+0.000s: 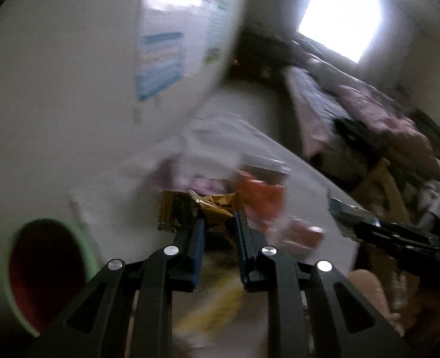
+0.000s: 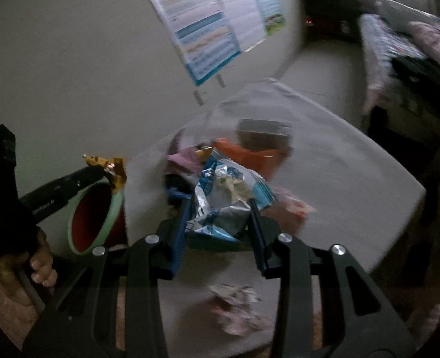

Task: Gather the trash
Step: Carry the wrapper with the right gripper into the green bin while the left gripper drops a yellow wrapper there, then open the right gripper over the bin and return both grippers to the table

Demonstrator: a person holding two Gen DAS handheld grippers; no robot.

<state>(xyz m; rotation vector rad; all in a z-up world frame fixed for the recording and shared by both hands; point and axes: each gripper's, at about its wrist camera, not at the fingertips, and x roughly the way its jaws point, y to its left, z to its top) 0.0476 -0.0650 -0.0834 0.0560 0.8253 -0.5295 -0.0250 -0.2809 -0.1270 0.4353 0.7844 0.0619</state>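
My left gripper [image 1: 219, 219] is shut on a crumpled gold wrapper [image 1: 211, 205] and holds it in the air. In the right wrist view that gripper [image 2: 108, 168] and gold wrapper [image 2: 115, 170] hang just over the rim of a green bin [image 2: 106, 208] with a red inside. The bin also shows at the lower left of the left wrist view [image 1: 47, 271]. My right gripper [image 2: 218, 208] is shut on a blue and white snack bag [image 2: 226, 200], lifted above the grey table [image 2: 339, 173].
More trash lies on the table: an orange wrapper [image 2: 249, 155], a purple wrapper [image 2: 184, 158], a dark box [image 2: 261, 131], a pink wrapper [image 2: 291, 205] and a crumpled wrapper [image 2: 238, 307] near the front edge. A wall with posters [image 2: 202, 29] stands behind. A bed [image 2: 404, 44] is at right.
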